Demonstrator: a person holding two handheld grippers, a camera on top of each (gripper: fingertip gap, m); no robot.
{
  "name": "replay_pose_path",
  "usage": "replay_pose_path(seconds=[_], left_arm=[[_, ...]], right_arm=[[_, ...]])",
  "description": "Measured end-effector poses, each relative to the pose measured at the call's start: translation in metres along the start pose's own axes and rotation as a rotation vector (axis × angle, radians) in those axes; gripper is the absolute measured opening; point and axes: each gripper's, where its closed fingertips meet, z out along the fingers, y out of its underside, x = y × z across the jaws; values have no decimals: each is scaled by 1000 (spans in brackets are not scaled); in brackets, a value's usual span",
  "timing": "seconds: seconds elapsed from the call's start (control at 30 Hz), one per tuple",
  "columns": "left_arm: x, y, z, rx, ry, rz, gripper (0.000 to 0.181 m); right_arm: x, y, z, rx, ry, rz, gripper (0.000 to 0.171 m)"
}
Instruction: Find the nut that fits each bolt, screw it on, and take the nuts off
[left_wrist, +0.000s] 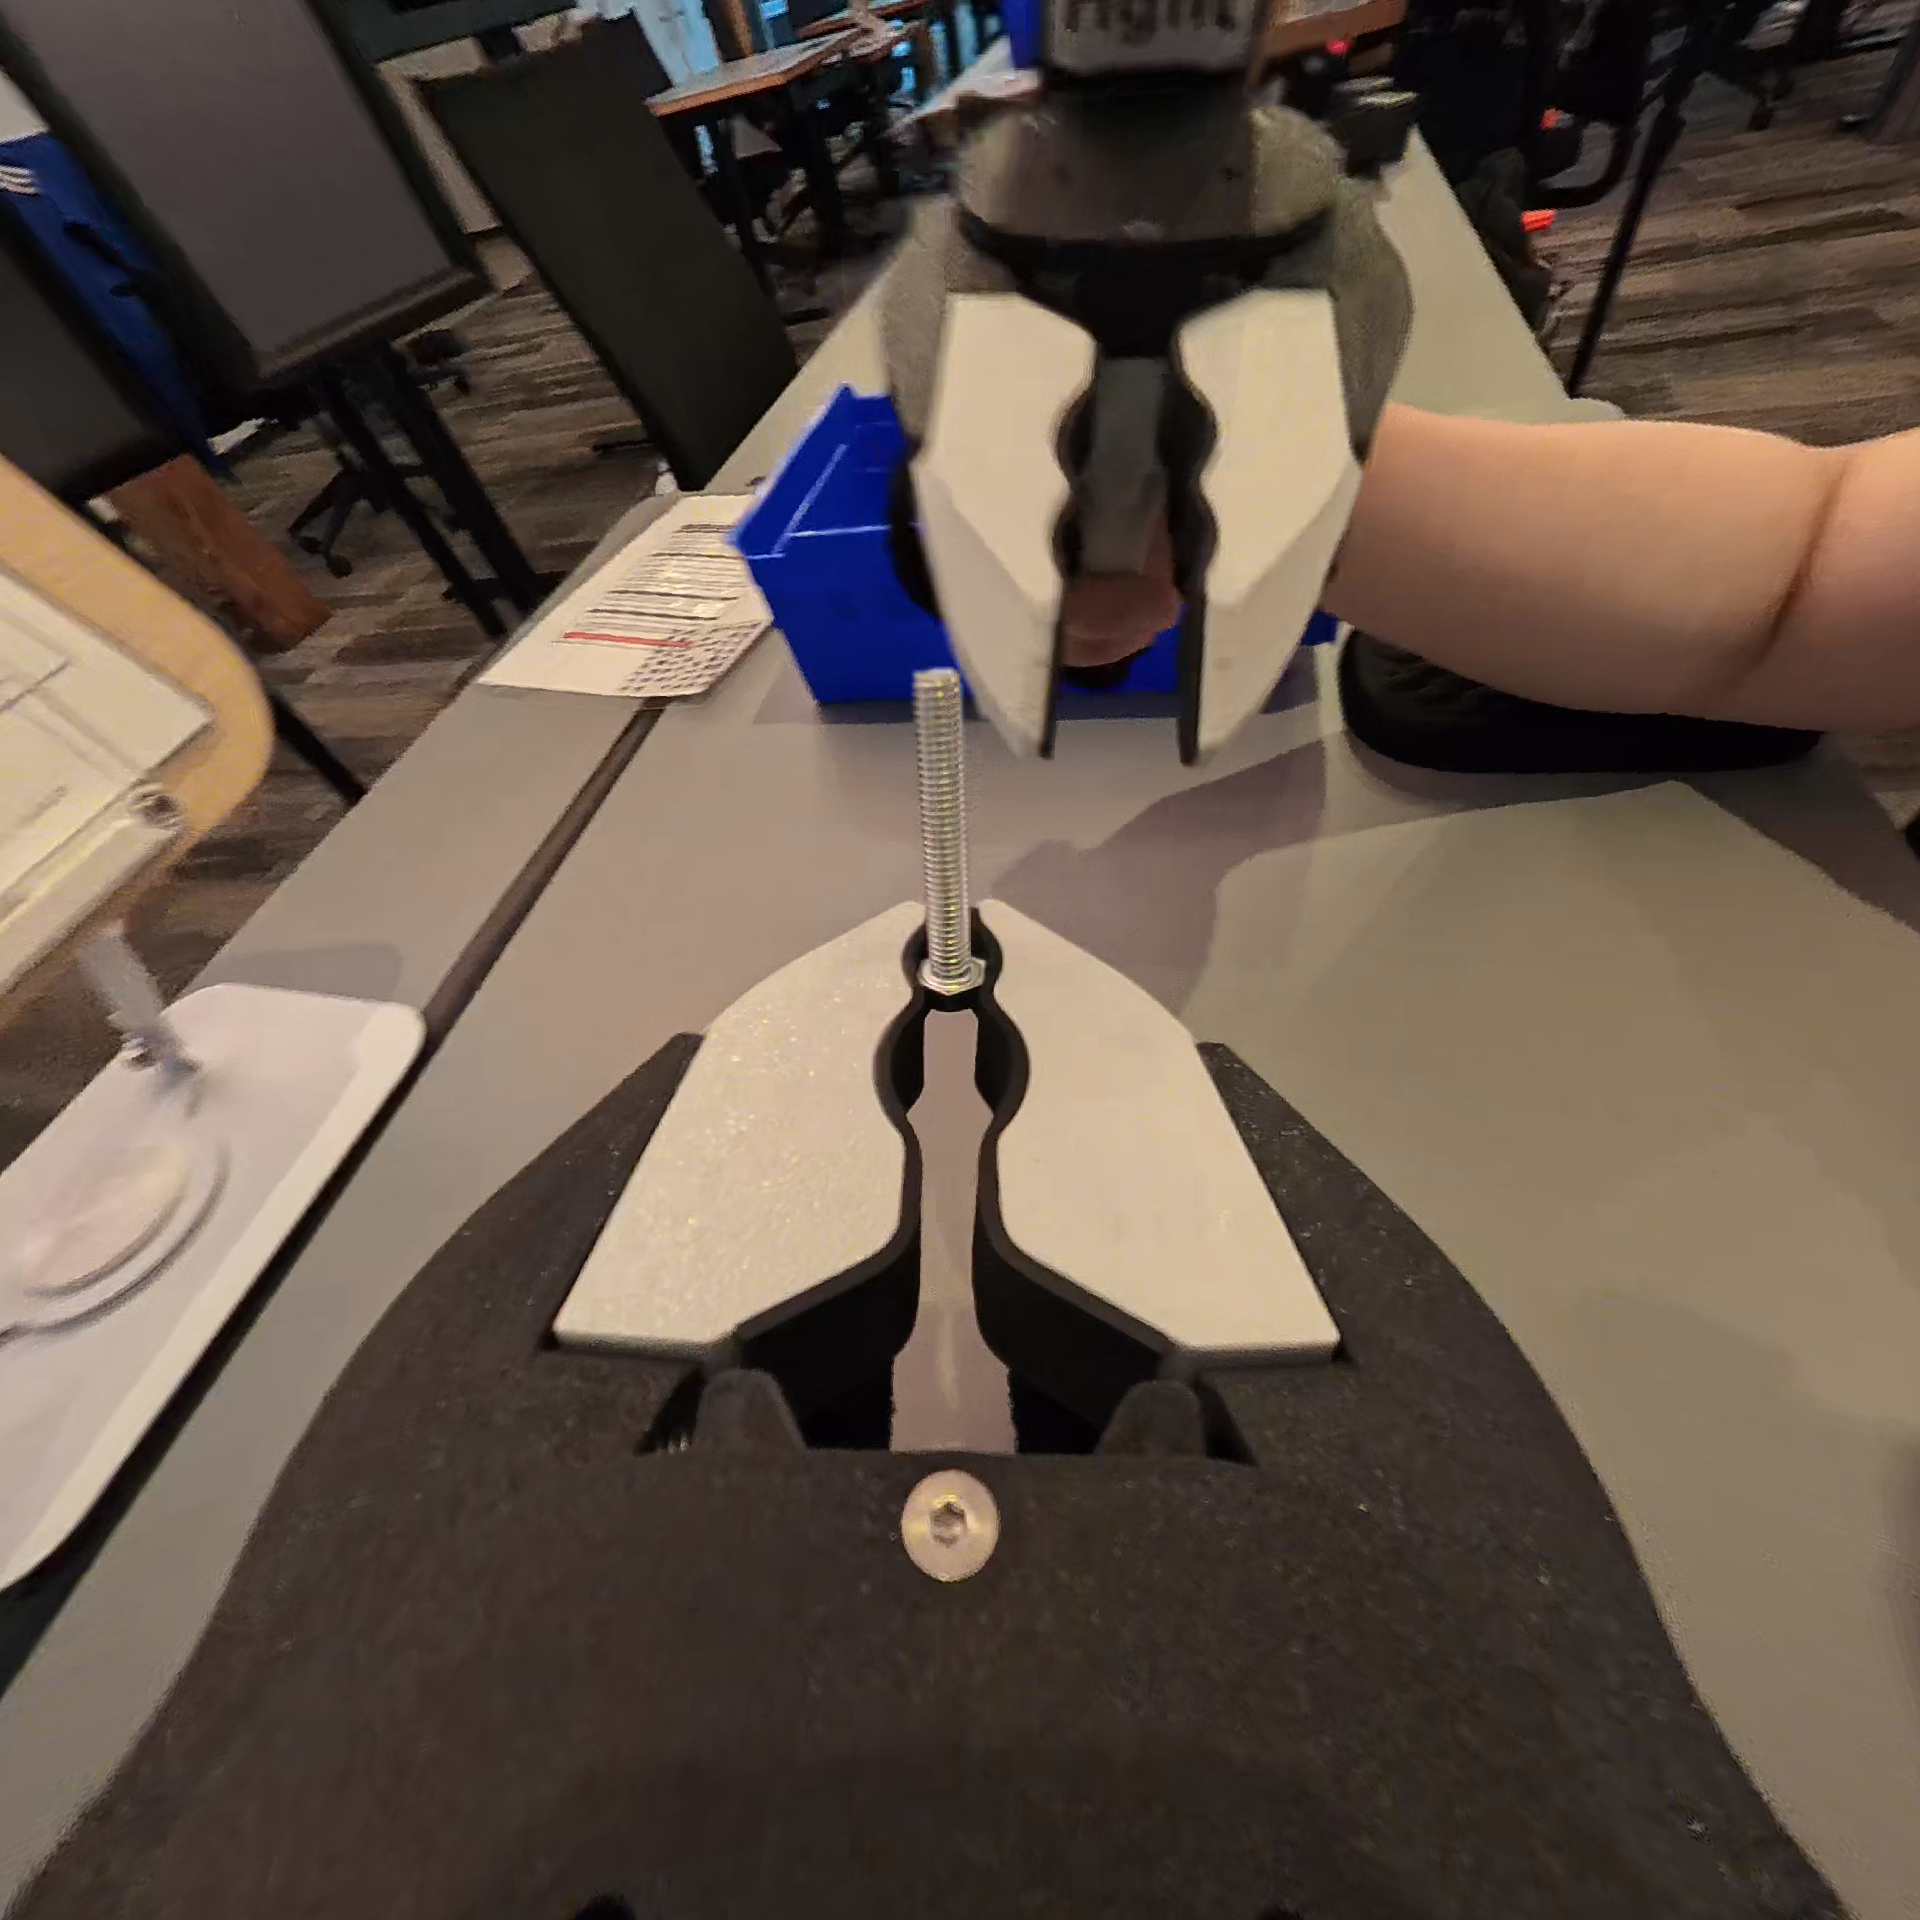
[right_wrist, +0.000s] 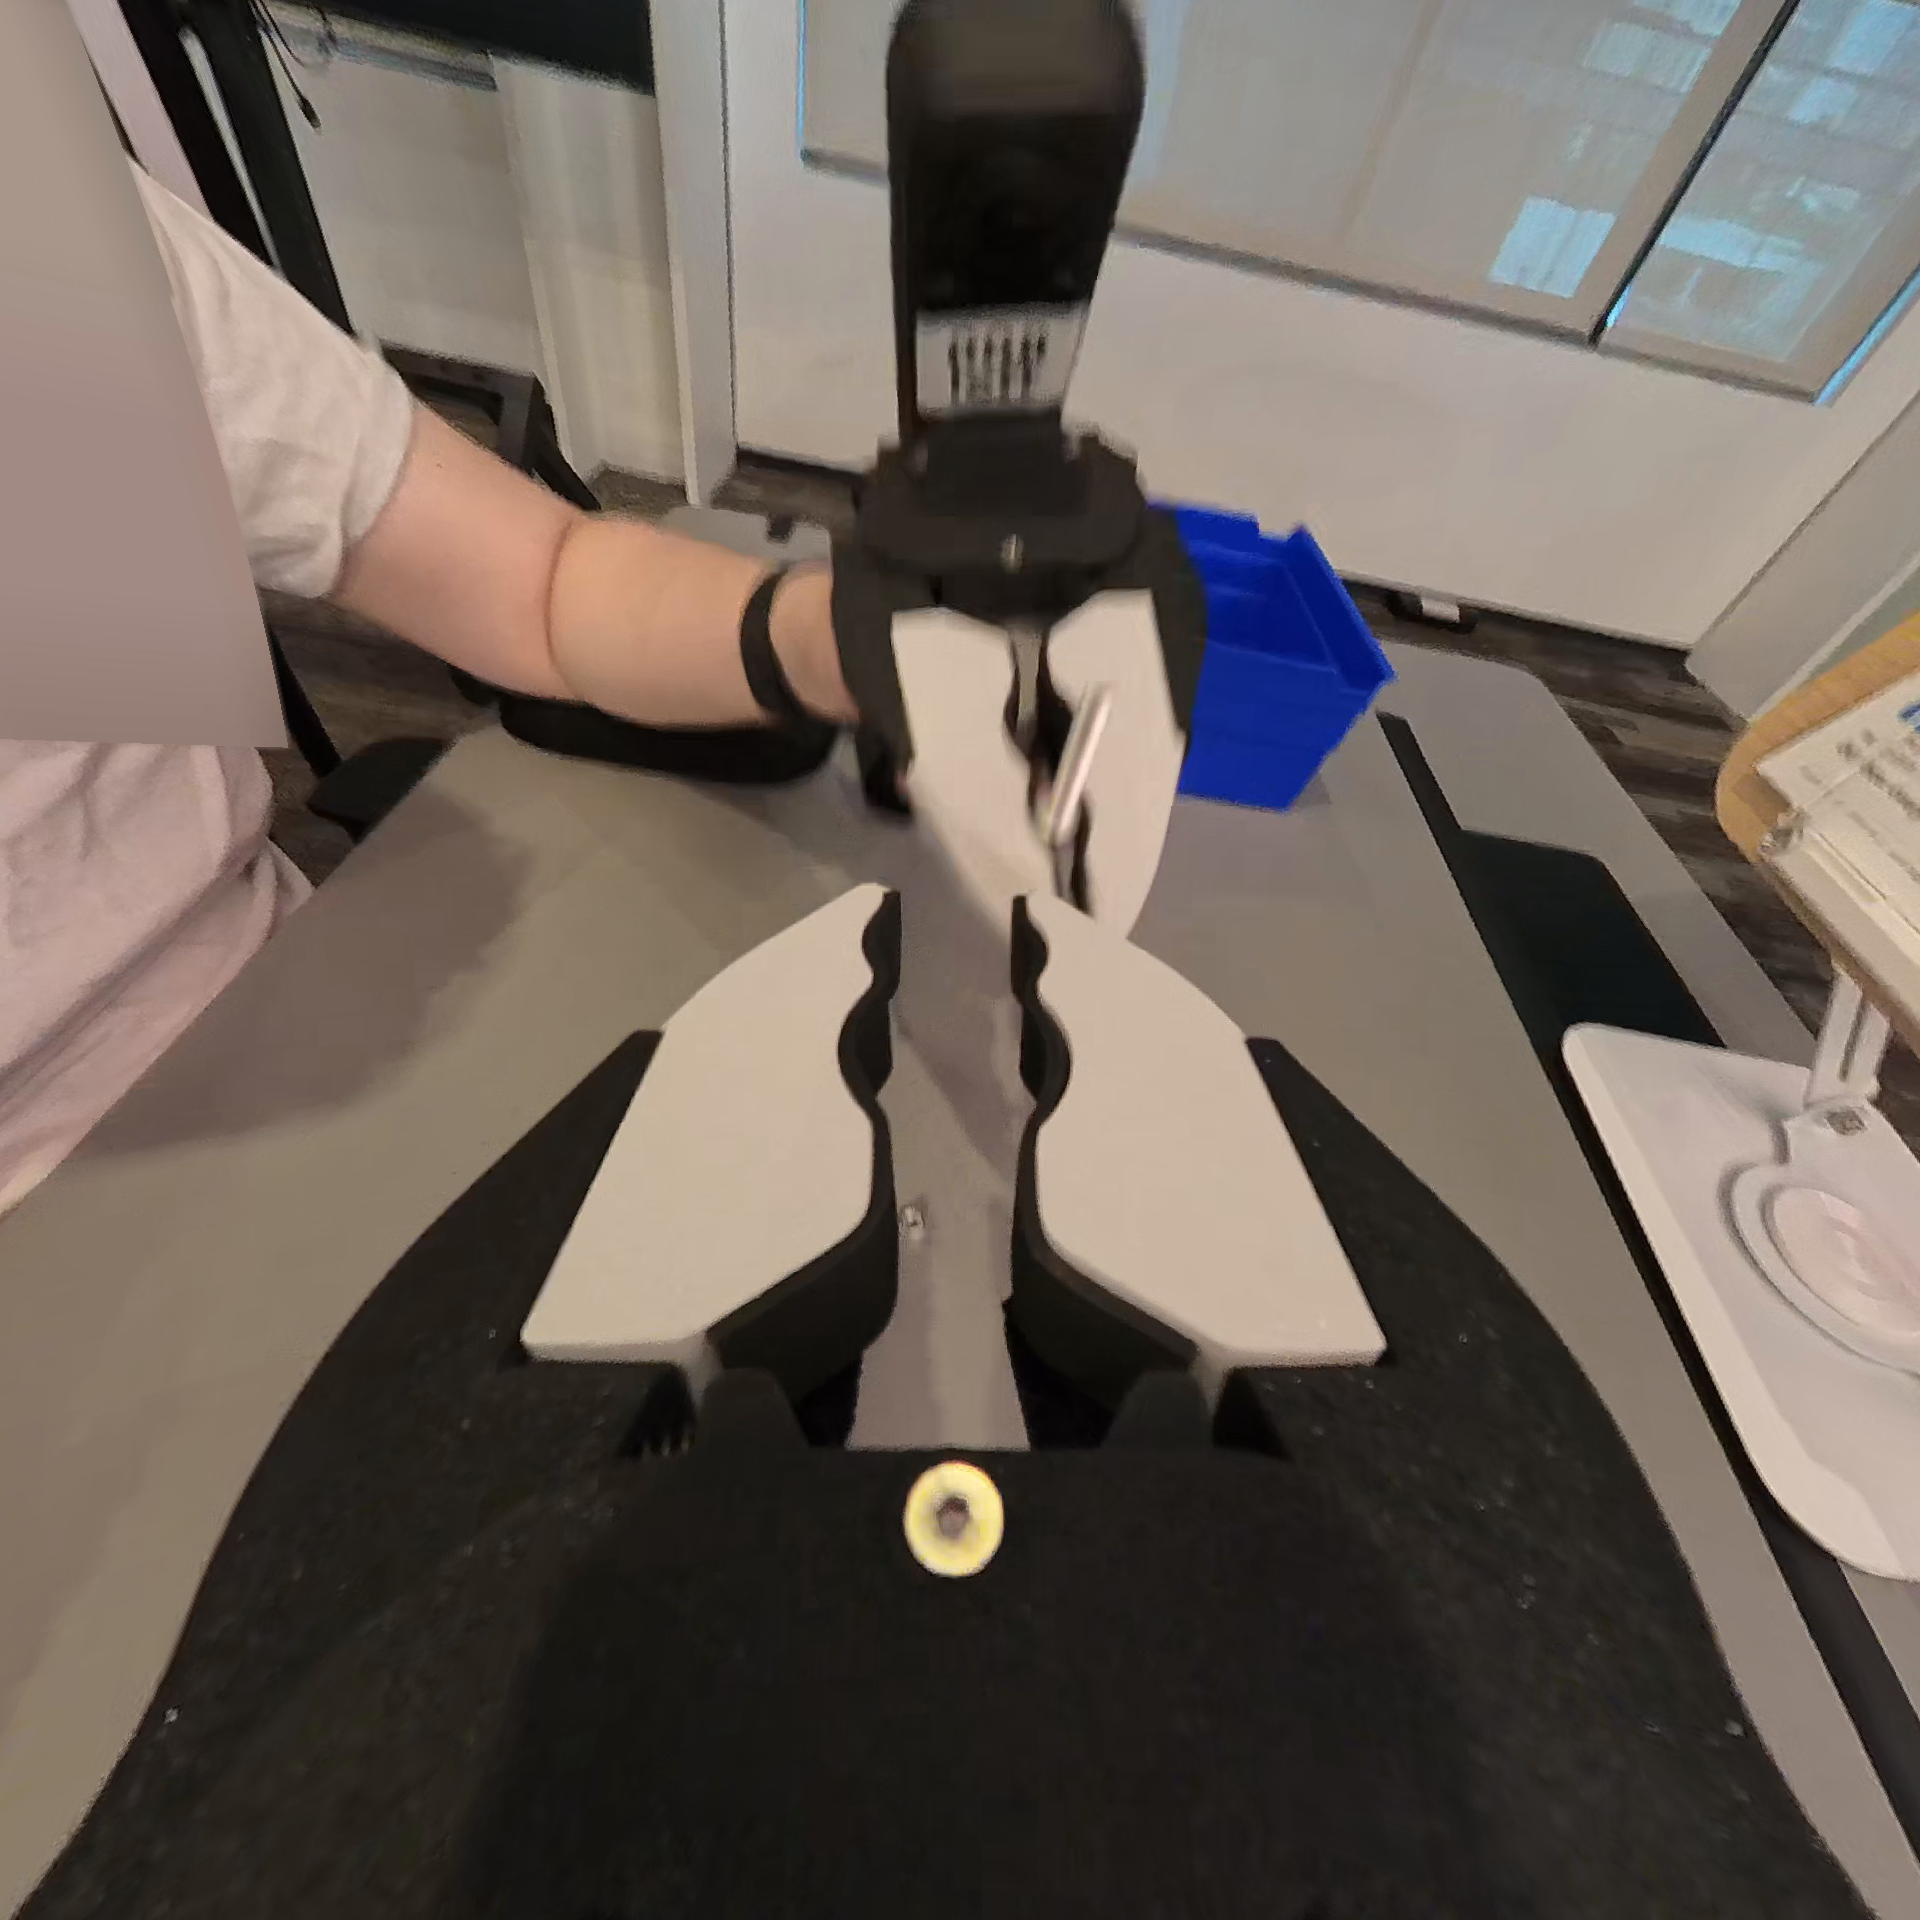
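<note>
My left gripper (left_wrist: 948, 920) is shut on a silver threaded bolt (left_wrist: 940, 821) and holds it upright, shaft pointing up. A small hex nut (left_wrist: 950, 975) sits low on the shaft, right at the finger notch. My right gripper (left_wrist: 1114, 750) hangs open and empty just right of the bolt's top, tips pointing down. In the right wrist view my right gripper (right_wrist: 954, 912) is open, and the left gripper (right_wrist: 1070, 873) holds the blurred bolt (right_wrist: 1078, 764) beyond it. A tiny metal piece (right_wrist: 913, 1214), perhaps a nut, lies on the grey table (right_wrist: 416, 1039) between my right fingers.
A blue bin (left_wrist: 831, 582) stands behind the grippers and also shows in the right wrist view (right_wrist: 1283, 675). A printed sheet (left_wrist: 665, 603) lies left of it. A white tray (right_wrist: 1704, 1299) with a clear stand sits at the table's side. A person's forearm (left_wrist: 1610, 571) reaches in. The tips of one gripper are about 4 cm away from the tips of the other.
</note>
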Motion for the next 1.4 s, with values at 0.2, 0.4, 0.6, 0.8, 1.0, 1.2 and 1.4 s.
replay_pose_path(seconds=[0.2,0.4,0.6,0.8,1.0,1.2,1.4], left_arm=[[-43,-5,-38,2,-112,-82,3],[-63,3,-50,-39,-189,-97,4],[-64,7,-48,-69,-198,-85,4],[-65,9,-49,-89,-204,-77,4],[-65,9,-50,-89,-200,-82,4],[-62,9,-47,-98,-192,-73,4],[-60,13,-43,-110,-182,-76,4]], right_arm=[[0,82,24,-340,-45,34,17],[-10,146,49,-598,-78,12,17],[-12,156,56,-669,-57,80,10],[-16,160,63,-743,-32,103,13],[-19,173,66,-822,-25,71,13],[-18,174,65,-822,-22,79,13],[-18,174,66,-810,-31,76,10]])
